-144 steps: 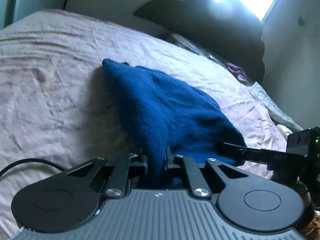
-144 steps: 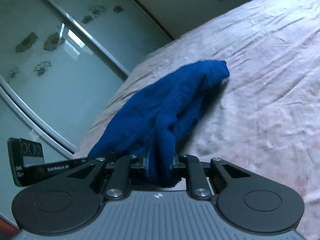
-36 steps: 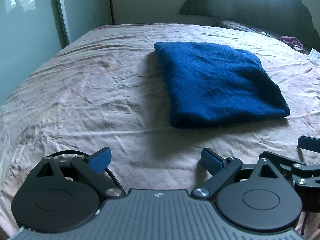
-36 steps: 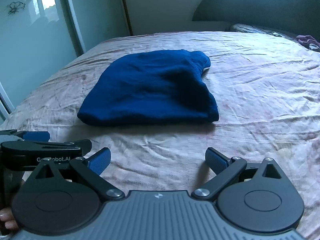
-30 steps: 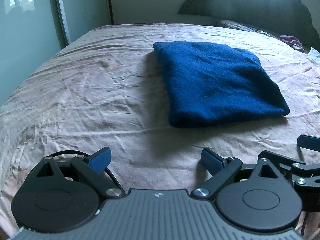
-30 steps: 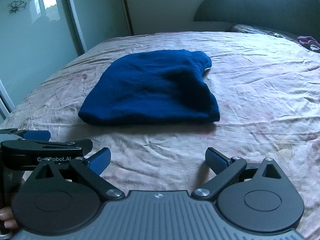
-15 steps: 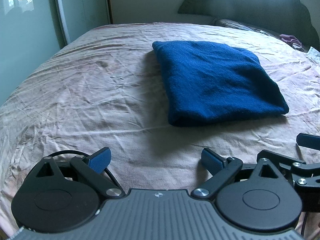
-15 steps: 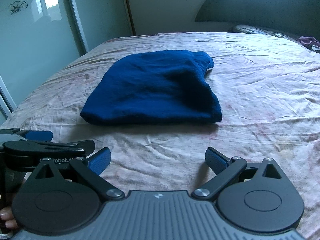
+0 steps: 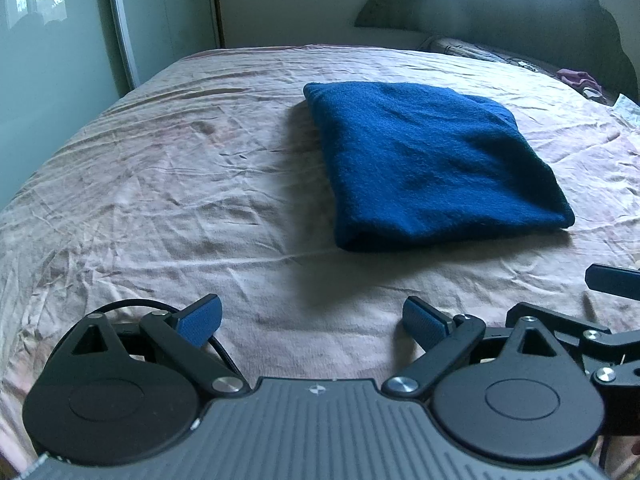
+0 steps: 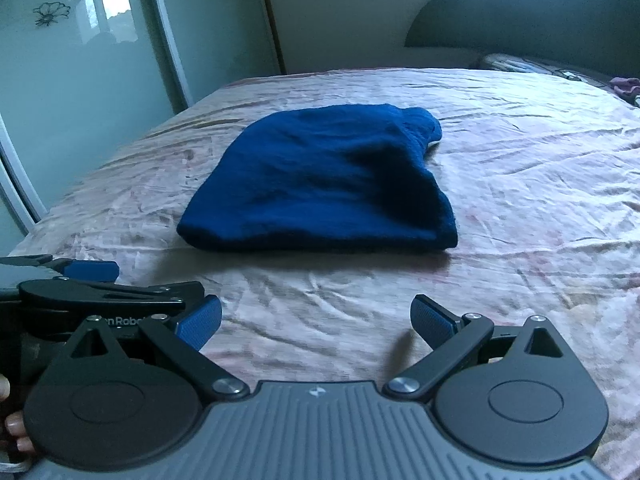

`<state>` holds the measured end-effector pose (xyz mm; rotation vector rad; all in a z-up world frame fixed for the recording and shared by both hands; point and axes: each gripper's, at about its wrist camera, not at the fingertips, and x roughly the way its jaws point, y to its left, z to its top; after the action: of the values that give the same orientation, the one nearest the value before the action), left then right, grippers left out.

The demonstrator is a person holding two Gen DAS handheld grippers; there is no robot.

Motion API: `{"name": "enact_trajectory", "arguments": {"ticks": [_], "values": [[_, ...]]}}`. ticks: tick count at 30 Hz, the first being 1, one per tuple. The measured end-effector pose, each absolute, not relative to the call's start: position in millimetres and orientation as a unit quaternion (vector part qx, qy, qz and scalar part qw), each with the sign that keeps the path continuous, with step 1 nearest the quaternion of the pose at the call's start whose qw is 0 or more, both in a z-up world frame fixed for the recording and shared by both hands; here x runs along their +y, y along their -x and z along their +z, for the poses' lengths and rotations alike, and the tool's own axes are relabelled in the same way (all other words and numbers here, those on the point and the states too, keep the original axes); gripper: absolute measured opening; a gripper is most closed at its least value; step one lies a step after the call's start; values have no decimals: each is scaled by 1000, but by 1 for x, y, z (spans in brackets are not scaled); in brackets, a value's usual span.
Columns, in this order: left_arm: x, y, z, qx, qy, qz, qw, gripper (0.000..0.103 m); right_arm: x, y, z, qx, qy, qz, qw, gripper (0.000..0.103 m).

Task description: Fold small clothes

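We hold both tools low over the near edge of the bed [image 9: 160,208], side by side and clear of the cloth. Our left gripper [image 9: 316,320] has its blue-padded fingers spread wide with nothing between them; our right gripper [image 10: 316,322] is just as wide and just as empty.

The blue garment [image 9: 432,164] lies toward the middle of the bed, somewhat nearer the edge by the glass wardrobe doors [image 10: 80,80] in the right view, well apart from both pairs of fingers. It rests as a compact, roughly rectangular bundle, several layers thick, with a rounded folded edge facing us. The far right corner looks bunched and a little uneven [image 10: 424,124].

We judge the folding of this piece essentially finished: it sits flat, released, and nothing trails loose that we can see. What may remain is tidying that bunched corner or moving on to another item; a small pinkish cloth [image 9: 580,78] lies by the dark headboard [image 9: 500,8], though we cannot tell whether it belongs to the task.
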<state>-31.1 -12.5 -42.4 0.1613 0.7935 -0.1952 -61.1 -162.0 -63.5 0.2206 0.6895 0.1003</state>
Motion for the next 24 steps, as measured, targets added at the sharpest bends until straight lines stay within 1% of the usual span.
{"name": "enact_trajectory", "arguments": {"ticks": [16, 21, 24], "values": [[-12, 33, -41, 386, -82, -96, 914, 99, -164, 60, -62, 336, -112, 48, 934, 102], [-12, 33, -41, 387, -83, -99, 913, 101, -171, 57, -65, 344, -141, 55, 927, 101], [-13, 34, -40, 389, -83, -100, 912, 101, -171, 58, -64, 344, -137, 53, 927, 102]]}}
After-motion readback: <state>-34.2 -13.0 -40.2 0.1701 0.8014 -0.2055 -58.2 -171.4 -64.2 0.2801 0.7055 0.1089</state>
